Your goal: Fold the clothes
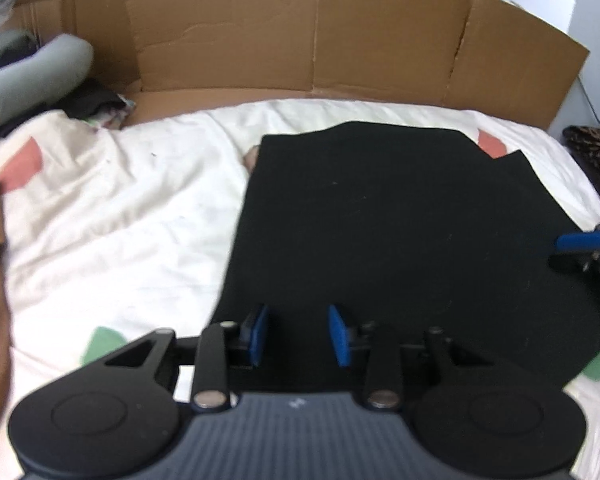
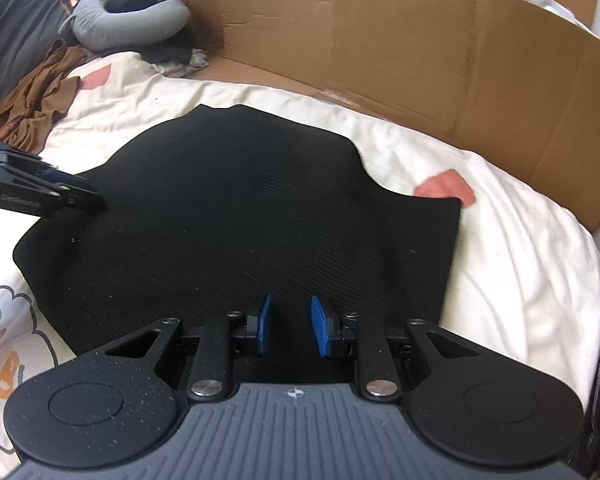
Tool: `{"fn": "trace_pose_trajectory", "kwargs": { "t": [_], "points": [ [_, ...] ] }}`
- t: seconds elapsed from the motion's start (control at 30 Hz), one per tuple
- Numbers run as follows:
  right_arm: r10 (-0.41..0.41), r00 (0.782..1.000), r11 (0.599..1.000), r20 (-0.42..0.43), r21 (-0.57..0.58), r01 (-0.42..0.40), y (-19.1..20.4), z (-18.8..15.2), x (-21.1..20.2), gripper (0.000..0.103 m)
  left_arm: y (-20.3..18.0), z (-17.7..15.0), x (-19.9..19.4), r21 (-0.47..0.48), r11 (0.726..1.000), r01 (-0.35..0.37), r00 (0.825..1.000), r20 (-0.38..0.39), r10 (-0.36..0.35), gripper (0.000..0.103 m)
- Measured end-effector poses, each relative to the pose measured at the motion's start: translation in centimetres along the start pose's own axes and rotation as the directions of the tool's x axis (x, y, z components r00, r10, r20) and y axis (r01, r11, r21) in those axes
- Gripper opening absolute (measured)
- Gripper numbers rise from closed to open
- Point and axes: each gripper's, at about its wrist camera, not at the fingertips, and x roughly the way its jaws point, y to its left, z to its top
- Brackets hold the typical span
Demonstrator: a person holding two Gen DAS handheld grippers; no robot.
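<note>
A black garment lies spread flat on the white bedsheet, with its near hem toward me and a sleeve sticking out at the far right. My left gripper hovers over the garment's near left edge, its blue pads apart with only the flat cloth showing behind the gap. Over the near right part of the garment, my right gripper also stands open with nothing pinched. Each gripper appears in the other's view: the right gripper at the right edge, the left gripper at the left edge.
A cardboard wall stands along the far side of the bed. A grey neck pillow and a small clothes pile lie at the far left. A crumpled brown garment rests on the sheet's left side. Dark patterned fabric sits at the right.
</note>
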Motion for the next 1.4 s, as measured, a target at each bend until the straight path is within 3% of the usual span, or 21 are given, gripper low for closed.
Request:
{"fn": "trace_pose_trajectory", "kwargs": {
  "t": [0.23,0.47,0.6,0.73,0.87,1.13,1.27,1.4],
  "points": [
    [0.034,0.999,0.999,0.040,0.031,-0.036,-0.1,0.3,-3.5,0.030,2.2,-1.1,-4.0,-0.062,0.998,-0.003,1.000,0.024,0.005,0.042],
    [0.077,0.997,0.997,0.007,0.012,-0.077,2.2,-1.4,-4.1,0.030,1.5,-2.8,-5.0,-0.105,0.994,0.038,0.999,0.014,-0.037,0.042],
    [0.032,0.999,0.999,-0.044,-0.017,-0.033,2.8,-2.6,-3.1,0.030,0.4,-3.9,-3.4,-0.099,0.994,0.055,0.998,-0.037,-0.059,0.042],
    [-0.033,0.998,0.999,-0.056,-0.027,0.031,1.9,-3.1,-2.5,0.030,1.1,-4.6,-2.0,-0.108,0.994,0.014,0.998,-0.062,-0.021,0.045],
    [-0.046,0.997,0.999,-0.054,0.009,0.047,0.8,-3.0,-3.0,0.030,2.7,-4.8,-2.9,-0.120,0.992,-0.038,0.997,-0.069,0.030,0.043],
    [-0.017,0.998,0.995,-0.061,0.100,0.023,0.1,-4.0,-5.4,0.031,2.7,-5.6,-4.8,-0.132,0.991,0.013,0.998,-0.067,-0.022,0.043],
    [-0.028,0.996,0.990,-0.081,0.134,0.038,-0.4,-5.1,-6.3,0.043,1.8,-6.1,-4.6,-0.103,0.994,0.035,0.996,-0.075,-0.043,0.043],
    [-0.020,0.993,0.988,-0.116,0.152,0.038,-0.8,-6.3,-6.3,0.043,1.2,-6.5,-4.1,-0.087,0.994,0.063,0.994,-0.085,-0.071,0.043]
  ]
}}
